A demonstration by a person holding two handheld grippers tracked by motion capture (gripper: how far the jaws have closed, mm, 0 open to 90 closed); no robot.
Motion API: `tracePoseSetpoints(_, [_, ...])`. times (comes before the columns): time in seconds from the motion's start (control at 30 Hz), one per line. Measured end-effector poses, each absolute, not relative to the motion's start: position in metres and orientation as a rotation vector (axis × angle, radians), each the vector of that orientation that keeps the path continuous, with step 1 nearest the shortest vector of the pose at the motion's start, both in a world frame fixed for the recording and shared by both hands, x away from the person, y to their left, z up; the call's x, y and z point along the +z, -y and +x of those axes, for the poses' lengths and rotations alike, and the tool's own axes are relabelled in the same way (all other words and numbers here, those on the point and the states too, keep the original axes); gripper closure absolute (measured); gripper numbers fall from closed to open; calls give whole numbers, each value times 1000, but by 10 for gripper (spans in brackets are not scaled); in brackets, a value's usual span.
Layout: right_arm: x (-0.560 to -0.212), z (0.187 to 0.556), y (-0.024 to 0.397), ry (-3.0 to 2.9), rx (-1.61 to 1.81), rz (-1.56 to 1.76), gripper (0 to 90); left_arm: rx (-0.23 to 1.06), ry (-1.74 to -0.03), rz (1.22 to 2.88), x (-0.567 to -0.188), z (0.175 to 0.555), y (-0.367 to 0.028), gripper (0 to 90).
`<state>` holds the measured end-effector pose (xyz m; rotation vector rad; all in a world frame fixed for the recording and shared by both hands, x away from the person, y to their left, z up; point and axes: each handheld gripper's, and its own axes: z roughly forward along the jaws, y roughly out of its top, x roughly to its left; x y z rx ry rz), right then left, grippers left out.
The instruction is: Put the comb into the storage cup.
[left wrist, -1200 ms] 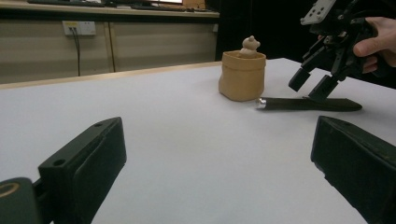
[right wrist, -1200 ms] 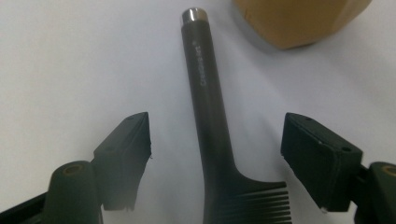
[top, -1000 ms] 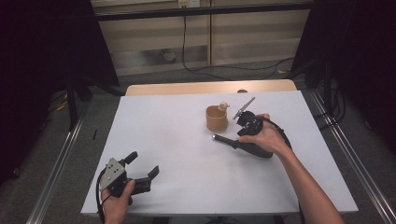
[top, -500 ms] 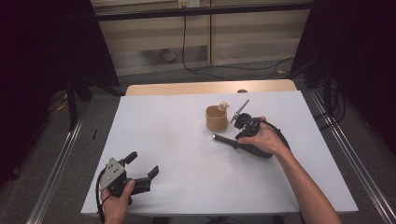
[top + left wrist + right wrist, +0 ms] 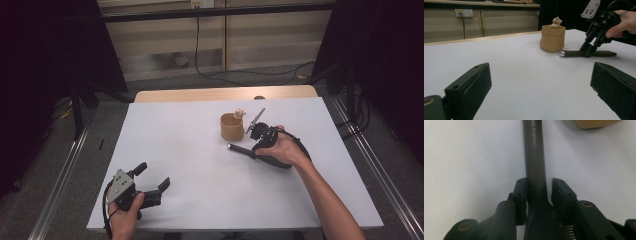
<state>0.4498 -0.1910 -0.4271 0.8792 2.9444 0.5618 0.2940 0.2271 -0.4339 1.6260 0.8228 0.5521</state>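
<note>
Whiteboard-like table top [image 5: 200, 150] lies over a wooden table edge, with dark curtains at both sides and a pale wall with cables behind. Right gripper [image 5: 256, 141] has just been closing its jaws astride the dark comb [image 5: 534, 157] lying flat beside the tan cup [image 5: 231, 127]; a narrow gap remains on one side. Left gripper [image 5: 152, 179] rests wide apart, empty, at the near left corner.

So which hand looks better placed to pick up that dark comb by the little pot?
The right. Its claw already straddles the comb handle, jaws just closing with a small gap on one side. The left claw sits open at the table's near edge, far off.
</note>
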Motion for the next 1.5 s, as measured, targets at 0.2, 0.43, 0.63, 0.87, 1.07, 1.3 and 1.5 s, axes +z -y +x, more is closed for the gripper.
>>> tracePoseSetpoints(0.2, [-427, 449, 190, -2936, 543, 862, 716, 550, -823, 1627, -434, 294, -227, 33])
tracePoseSetpoints(0.43, [-427, 450, 191, -2943, 548, 842, 728, 549, -821, 1633, -434, 294, -227, 33])
tracePoseSetpoints(0.63, [-427, 449, 192, -2928, 586, 839, 729, 551, -825, 1626, -434, 294, -228, 33])
tracePoseSetpoints(0.87, [-424, 449, 194, -2932, 632, 863, 729, 550, -826, 1627, -434, 294, -228, 33])
tracePoseSetpoints(1.07, [-416, 445, 198, -2912, 666, 859, 729, 554, -824, 1633, -434, 295, -228, 34])
tracePoseSetpoints(1.3, [-408, 440, 199, -2894, 713, 842, 729, 554, -831, 1634, -434, 295, -228, 31])
tracePoseSetpoints(1.5, [-400, 435, 202, -2852, 778, 856, 729, 552, -834, 1635, -434, 295, -229, 30])
